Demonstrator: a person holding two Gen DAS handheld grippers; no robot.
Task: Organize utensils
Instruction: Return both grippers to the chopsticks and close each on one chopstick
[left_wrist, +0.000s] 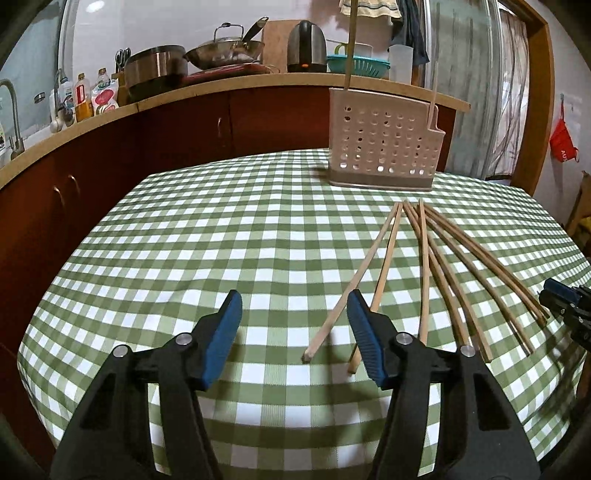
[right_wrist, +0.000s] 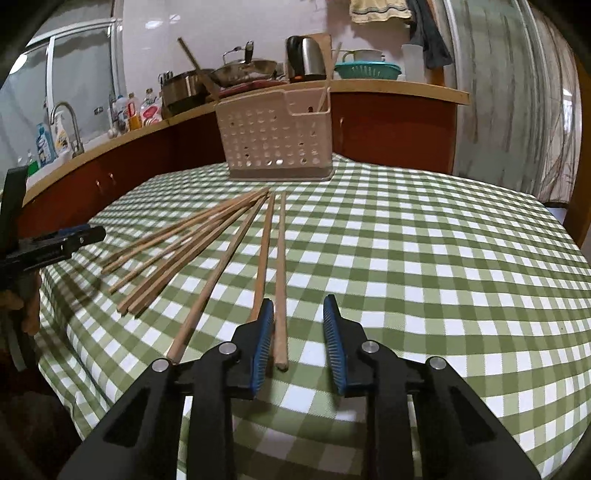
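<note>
Honestly, my worry is a sloppy pickup. My right tool (right_wrist: 298, 314) stands apart around the end of the rightmost chopstick (right_wrist: 281, 280), which hugs the left pad; closing could roll it sideways or nip its neighbour (right_wrist: 263, 258). My left tool (left_wrist: 294, 306) is also apart, the leftmost chopstick (left_wrist: 354, 280) between its pads, unpinched. Other chopsticks fan across the checked counter (right_wrist: 424, 258), touching, so one drag may scatter them short of the perforated utensil holder (right_wrist: 273, 136).
</note>
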